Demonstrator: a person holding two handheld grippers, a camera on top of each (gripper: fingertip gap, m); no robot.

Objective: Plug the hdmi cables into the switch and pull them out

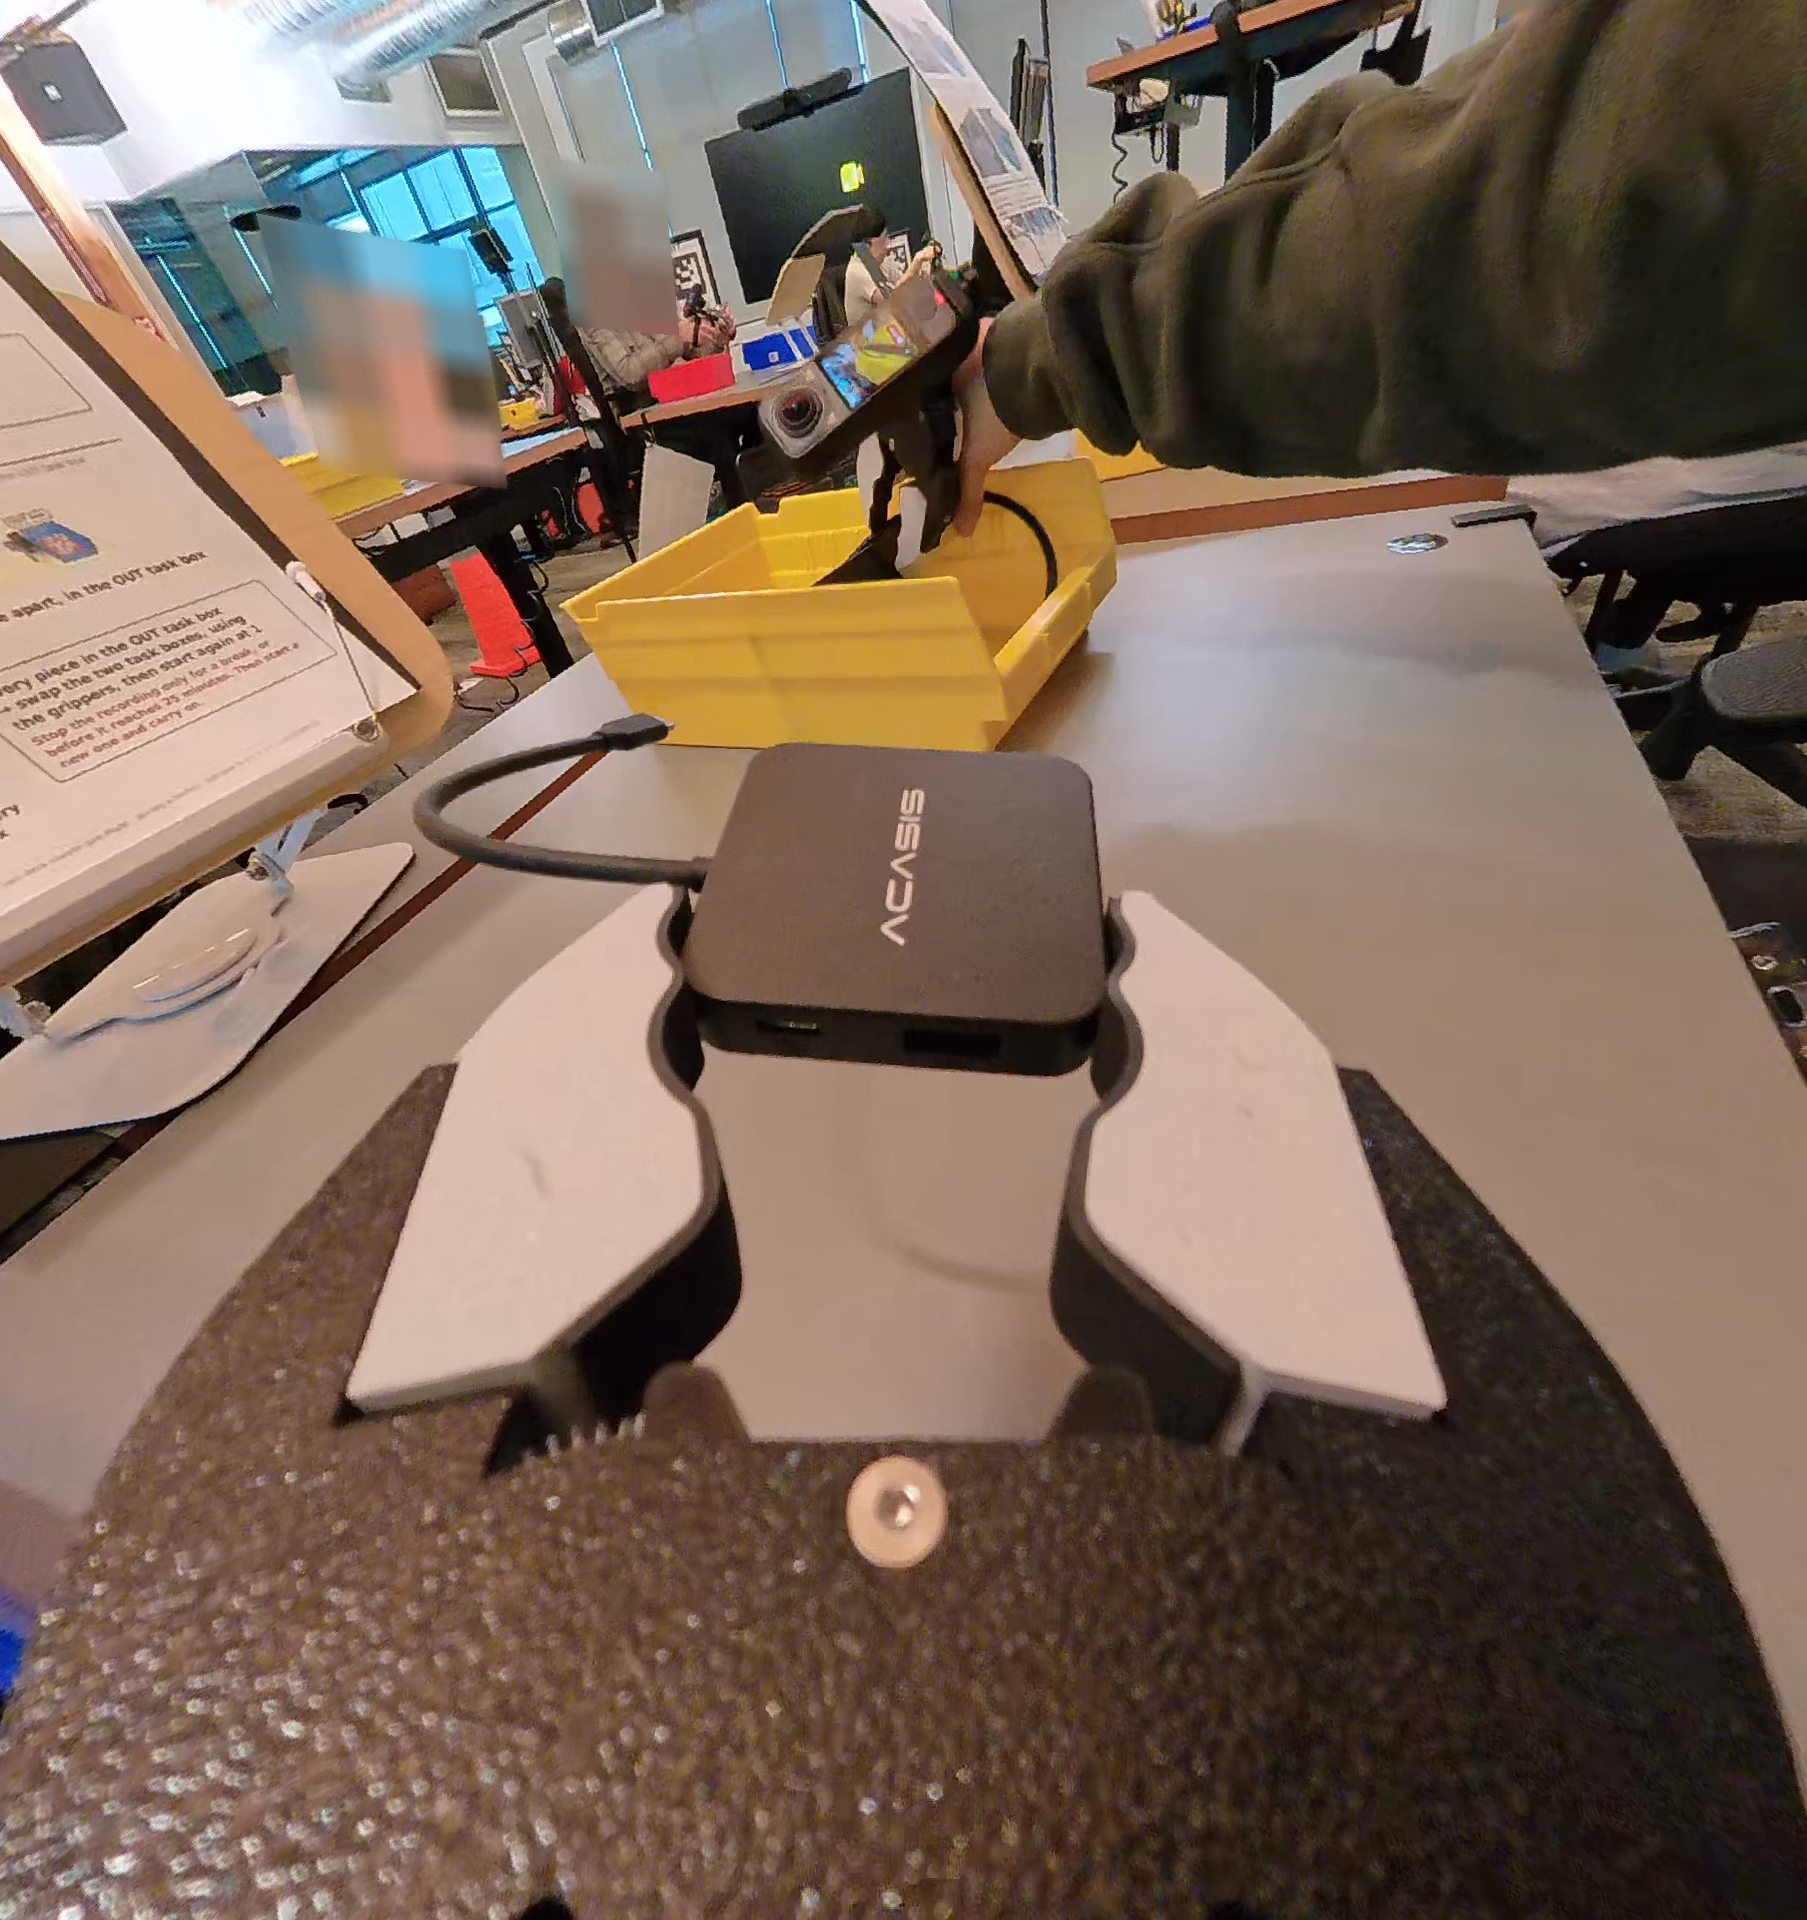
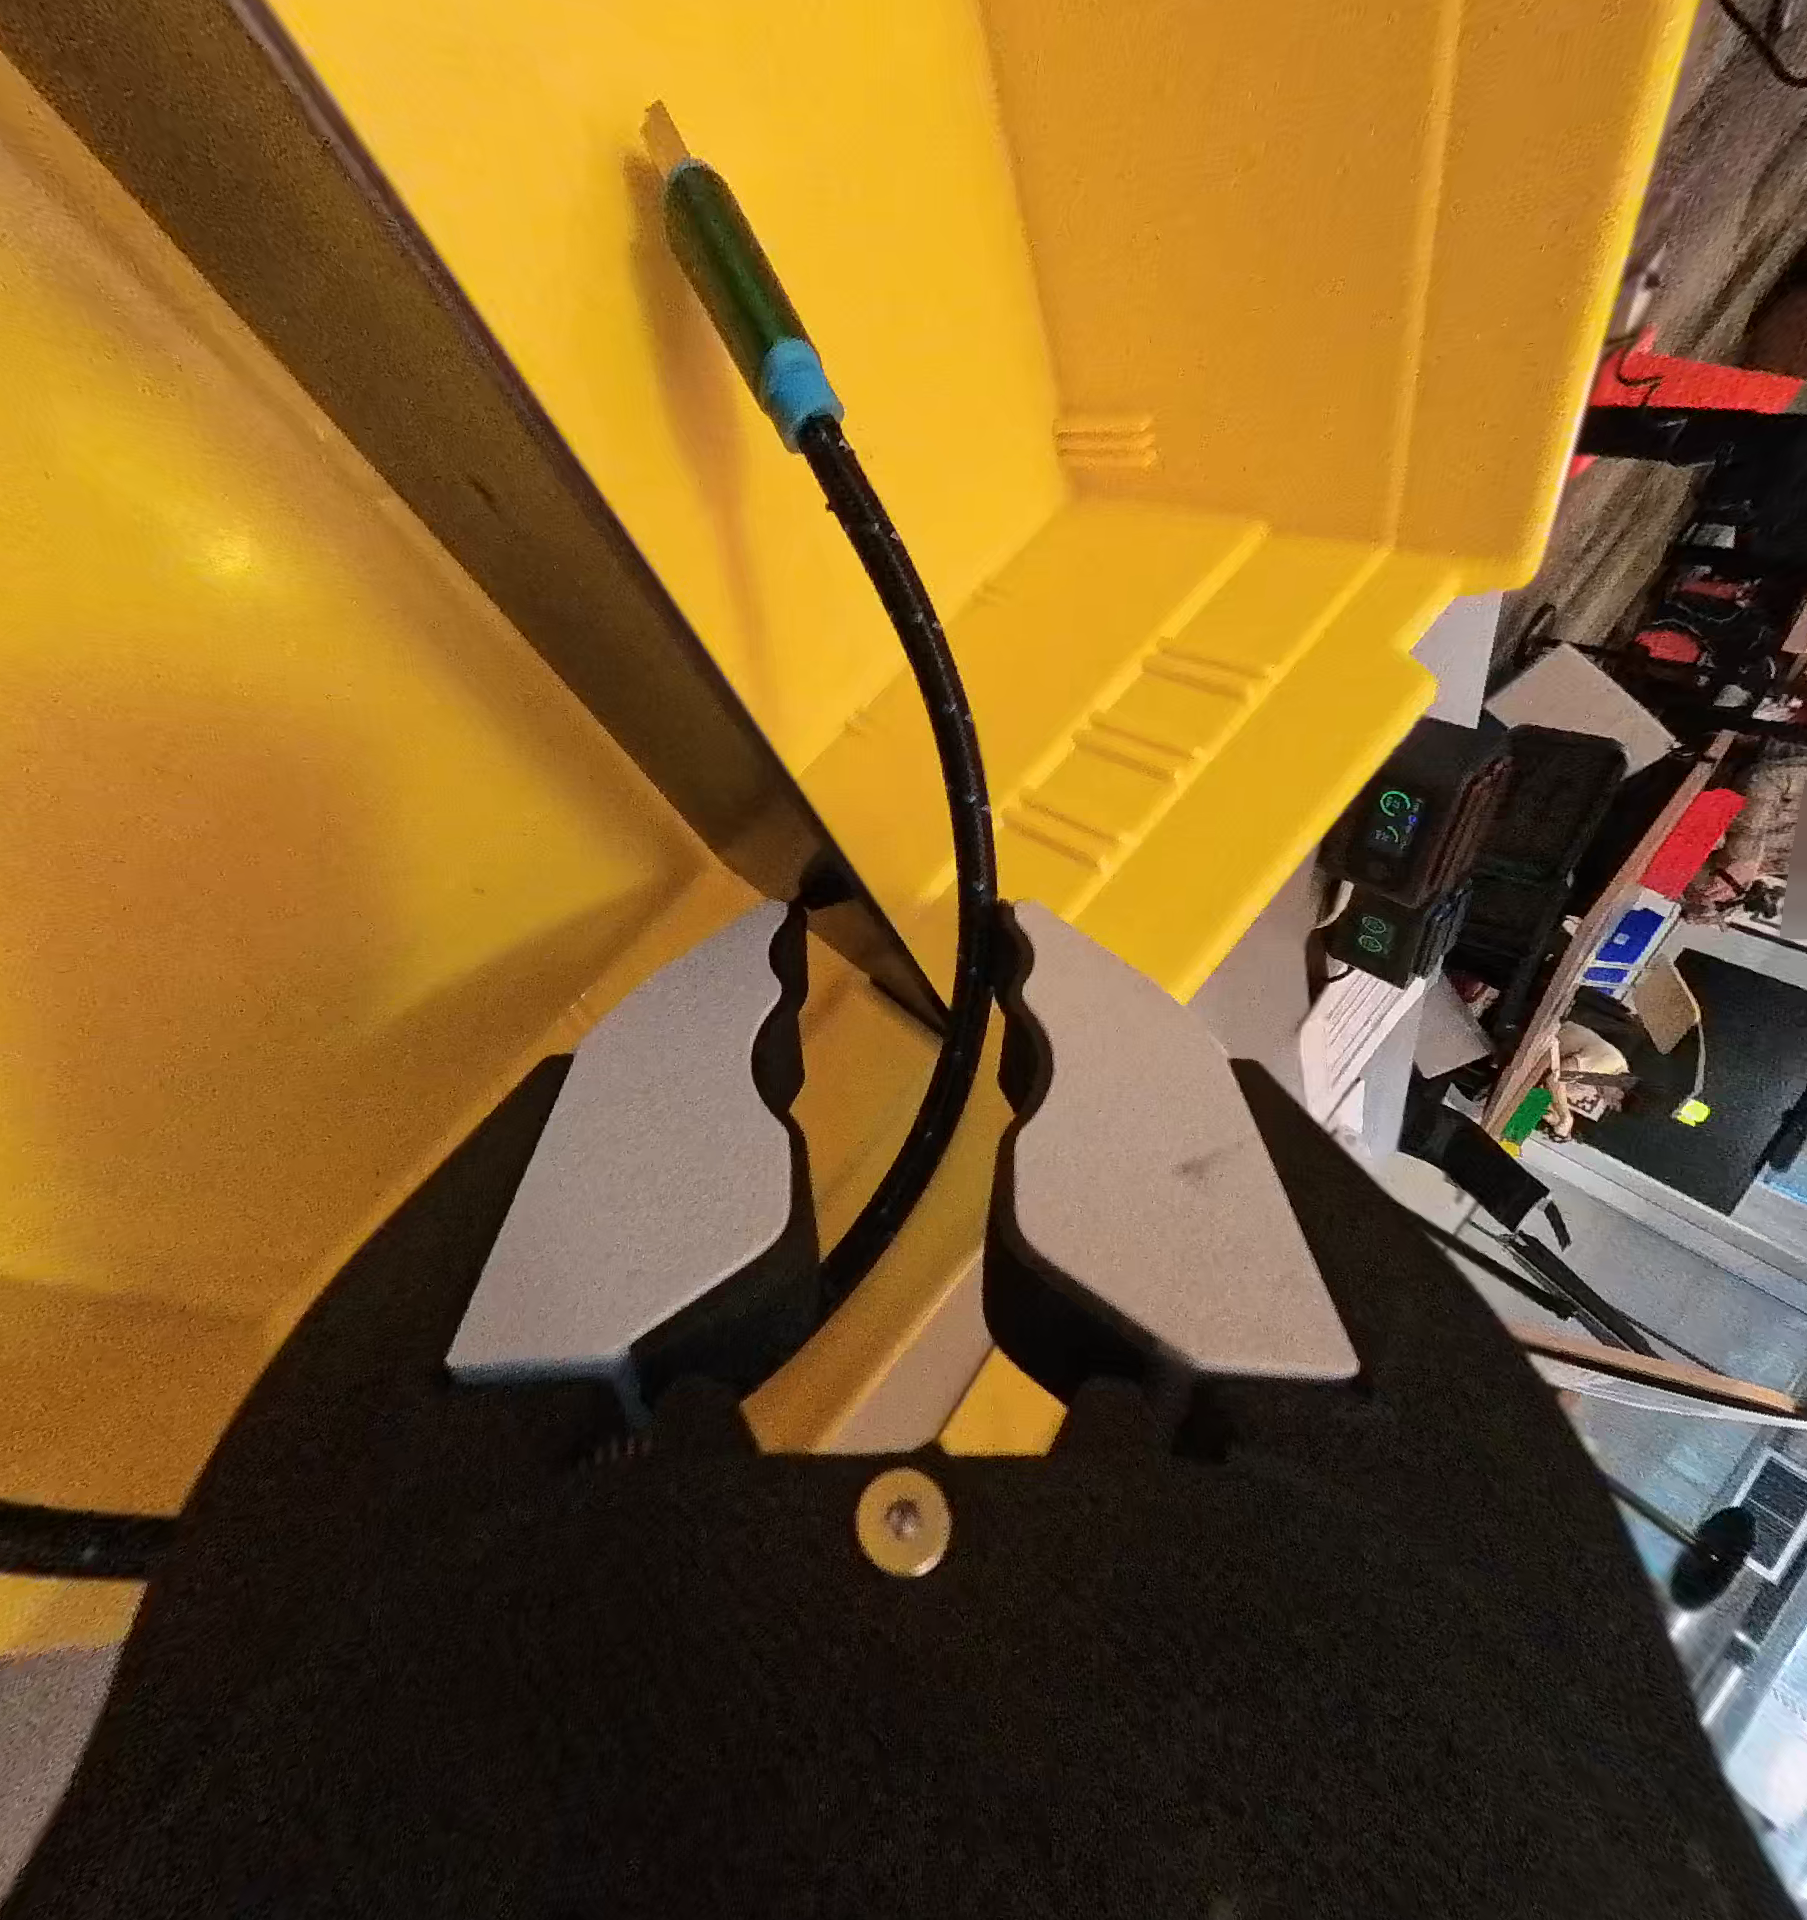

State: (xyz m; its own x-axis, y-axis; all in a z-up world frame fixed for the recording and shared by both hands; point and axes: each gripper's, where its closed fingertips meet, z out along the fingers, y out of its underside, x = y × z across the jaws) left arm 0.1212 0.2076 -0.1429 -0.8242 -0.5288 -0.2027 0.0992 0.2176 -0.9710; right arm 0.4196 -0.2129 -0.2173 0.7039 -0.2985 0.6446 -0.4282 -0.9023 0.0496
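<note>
Left claw (image 1: 894, 971) grips your black switch (image 1: 894, 883), white lettering on top; right claw (image 2: 899, 997) half-open around the braided cable (image 2: 946, 727) in the yellow bin (image 2: 1138, 312).

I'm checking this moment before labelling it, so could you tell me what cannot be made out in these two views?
- Left wrist view: the switch's far ports, hidden by its own body.
- Left wrist view: the right tool's tips, behind the yellow bin's wall.
- Right wrist view: the cable's other end, cut off at the left edge.
- Right wrist view: the green plug's contacts, too blurred.
</note>
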